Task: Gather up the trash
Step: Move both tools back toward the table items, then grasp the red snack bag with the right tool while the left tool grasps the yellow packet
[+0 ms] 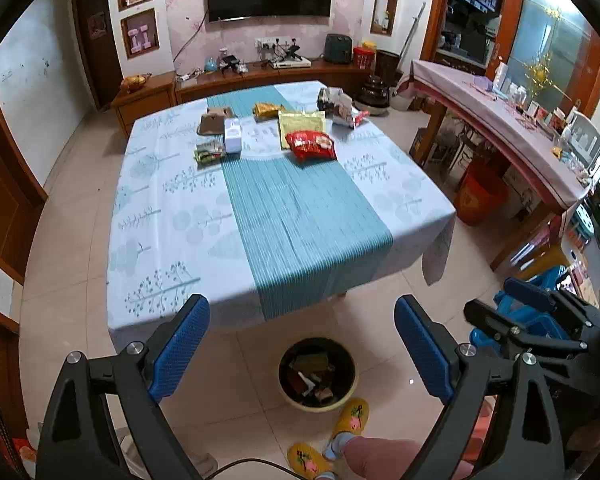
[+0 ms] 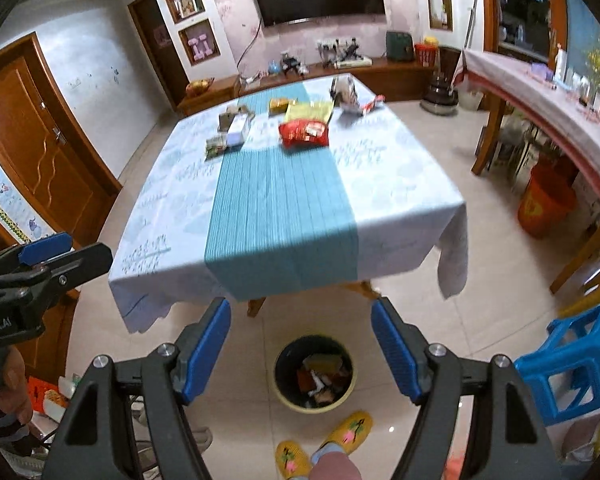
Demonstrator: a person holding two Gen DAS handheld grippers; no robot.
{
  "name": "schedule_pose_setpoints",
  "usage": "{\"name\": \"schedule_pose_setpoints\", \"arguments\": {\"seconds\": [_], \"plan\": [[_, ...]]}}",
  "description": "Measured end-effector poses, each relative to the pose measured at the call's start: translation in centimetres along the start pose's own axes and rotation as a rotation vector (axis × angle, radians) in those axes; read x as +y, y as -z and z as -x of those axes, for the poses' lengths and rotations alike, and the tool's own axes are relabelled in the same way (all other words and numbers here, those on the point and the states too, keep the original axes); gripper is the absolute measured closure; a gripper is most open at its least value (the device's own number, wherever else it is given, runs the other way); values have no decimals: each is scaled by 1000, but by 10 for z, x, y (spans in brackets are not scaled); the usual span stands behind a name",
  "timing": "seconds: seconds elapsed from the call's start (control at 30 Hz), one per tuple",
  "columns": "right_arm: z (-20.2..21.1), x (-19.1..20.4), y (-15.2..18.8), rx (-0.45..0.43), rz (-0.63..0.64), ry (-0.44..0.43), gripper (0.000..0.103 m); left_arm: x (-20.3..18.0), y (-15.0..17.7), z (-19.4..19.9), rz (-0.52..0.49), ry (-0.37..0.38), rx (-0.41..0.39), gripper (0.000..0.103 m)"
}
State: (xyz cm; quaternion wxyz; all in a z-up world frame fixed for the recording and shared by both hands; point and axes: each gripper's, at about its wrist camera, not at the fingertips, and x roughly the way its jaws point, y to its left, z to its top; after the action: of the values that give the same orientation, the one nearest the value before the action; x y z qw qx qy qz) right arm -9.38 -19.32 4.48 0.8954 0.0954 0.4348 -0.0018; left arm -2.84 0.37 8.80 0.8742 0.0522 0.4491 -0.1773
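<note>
A round bin [image 1: 317, 374] with trash in it stands on the floor before the table [image 1: 172, 240]; it also shows in the right wrist view [image 2: 314, 374]. At the table's far end lie a red snack bag [image 1: 311, 145], a yellow packet [image 1: 301, 124], a white box [image 1: 232, 136], a green wrapper [image 1: 209, 153], a brown box [image 1: 215, 121] and more wrappers [image 1: 340, 110]. My left gripper [image 1: 302, 320] is open and empty, held above the bin. My right gripper [image 2: 301, 320] is open and empty, also above the bin.
The person's feet in yellow slippers [image 1: 350, 420] stand beside the bin. A blue stool [image 2: 572, 364] is at the right, an orange bucket [image 2: 544, 204] under a long side table [image 2: 540, 96]. A TV cabinet [image 1: 260, 76] lines the far wall.
</note>
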Motion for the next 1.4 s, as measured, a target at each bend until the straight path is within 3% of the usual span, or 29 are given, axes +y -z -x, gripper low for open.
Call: {"name": "schedule_pose_setpoints", "arguments": {"seconds": [0.2, 0.4, 0.67, 0.77, 0.9, 1.17, 1.4], "plan": [[3, -4, -32, -58, 53, 27, 30, 10, -20, -6, 24, -17, -26, 10], [-30, -5, -85, -90, 187, 26, 30, 27, -55, -35, 74, -84, -36, 8], [-135, -11, -173, -55, 410, -42, 30, 42, -117, -132, 223, -169, 59, 7], [-175, -12, -199, -29, 498, -73, 30, 41, -138, -169, 278, -194, 126, 7], [-229, -9, -229, 20, 644, -116, 30, 39, -157, -200, 327, -256, 152, 7], [-306, 14, -241, 69, 907, -182, 30, 53, -160, -239, 438, -343, 243, 7], [-346, 22, -244, 116, 985, -184, 30, 71, -165, -255, 532, -381, 257, 7]]}}
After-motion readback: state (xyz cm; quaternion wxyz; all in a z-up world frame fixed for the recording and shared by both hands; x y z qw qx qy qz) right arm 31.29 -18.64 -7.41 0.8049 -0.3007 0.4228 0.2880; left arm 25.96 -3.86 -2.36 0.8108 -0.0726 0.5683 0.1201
